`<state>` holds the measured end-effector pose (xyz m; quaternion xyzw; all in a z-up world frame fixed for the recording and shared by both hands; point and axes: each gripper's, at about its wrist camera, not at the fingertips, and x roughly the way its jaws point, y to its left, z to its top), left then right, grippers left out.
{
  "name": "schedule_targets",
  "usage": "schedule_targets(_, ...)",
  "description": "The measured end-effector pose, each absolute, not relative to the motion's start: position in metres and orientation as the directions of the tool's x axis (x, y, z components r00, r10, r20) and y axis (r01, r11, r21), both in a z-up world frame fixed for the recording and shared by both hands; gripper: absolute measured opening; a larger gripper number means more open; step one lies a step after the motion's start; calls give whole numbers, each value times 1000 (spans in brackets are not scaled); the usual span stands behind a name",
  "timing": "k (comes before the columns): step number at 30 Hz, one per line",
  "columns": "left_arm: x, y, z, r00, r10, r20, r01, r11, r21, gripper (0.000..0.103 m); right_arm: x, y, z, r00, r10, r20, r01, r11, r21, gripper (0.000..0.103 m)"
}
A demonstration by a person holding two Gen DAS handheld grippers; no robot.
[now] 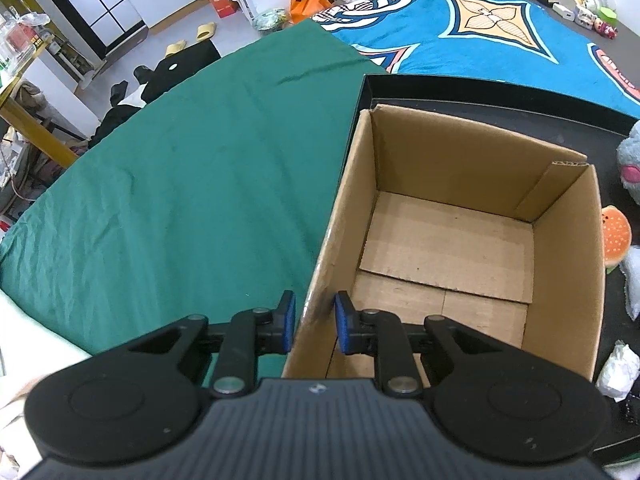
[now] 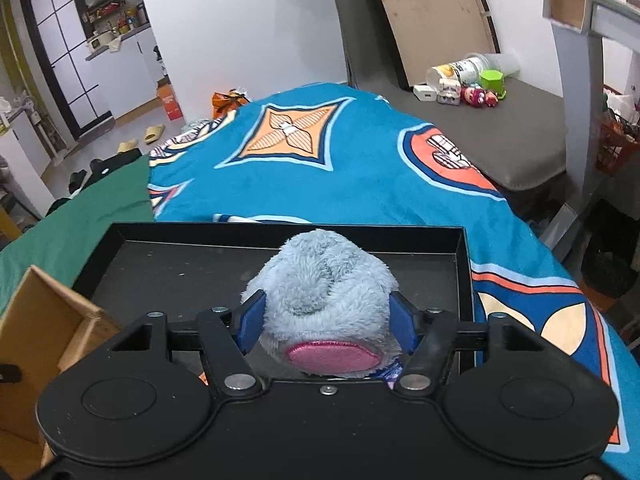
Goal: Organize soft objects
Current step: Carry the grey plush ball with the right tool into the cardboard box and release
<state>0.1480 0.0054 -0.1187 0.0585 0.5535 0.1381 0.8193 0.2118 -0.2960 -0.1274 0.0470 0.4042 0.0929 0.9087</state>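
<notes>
While the right gripper (image 2: pixel 326 322) pinches the grey plush toy (image 2: pixel 324 284) between its blue pads, we judge the step in hand to be the carrying of that toy toward the cardboard box (image 1: pixel 460 240). The jaws press into the fur on both flanks, and the toy sits above the black tray (image 2: pixel 360 236), with its pink patch facing the camera. Whether it rests on the tray floor or is lifted clear, we cannot tell.

The left gripper (image 1: pixel 315 322) straddles the near left wall of the box, 1 pad outside and 1 inside. Its jaws are spread slightly wider than the cardboard, and we cannot tell whether either pad touches it. We judge that it is placed to steady the box.

The box is empty, with only its cardboard floor showing. It stands on the tray, which lies on the bed over the green sheet (image 1: pixel 180 180) and the blue patterned blanket (image 2: pixel 340 168).

In our judgement, the next move calls for a swing to the left, clearance over the box rim, and release above the open interior.

Count, from the left wrist view: 1 box, 1 tray, 1 grey plush toy, 1 burger-shaped plush (image 1: pixel 616 236), 1 pale fluffy item (image 1: pixel 634 284) and 1 crumpled white item (image 1: pixel 618 370). The last 3 lie just beside the box's right wall.
</notes>
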Motion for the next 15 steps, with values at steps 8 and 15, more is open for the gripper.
schedule_targets(8, 141, 10, -115, 363, 248, -898, -154, 967, 205, 20, 192, -283, -108, 654, 227, -721, -165, 974, 157, 62)
schedule_targets(15, 135, 12, -113, 375, 208, -903, -140, 976, 166, 20, 171, -270, -91, 663, 235, -711, -189, 971, 145, 62)
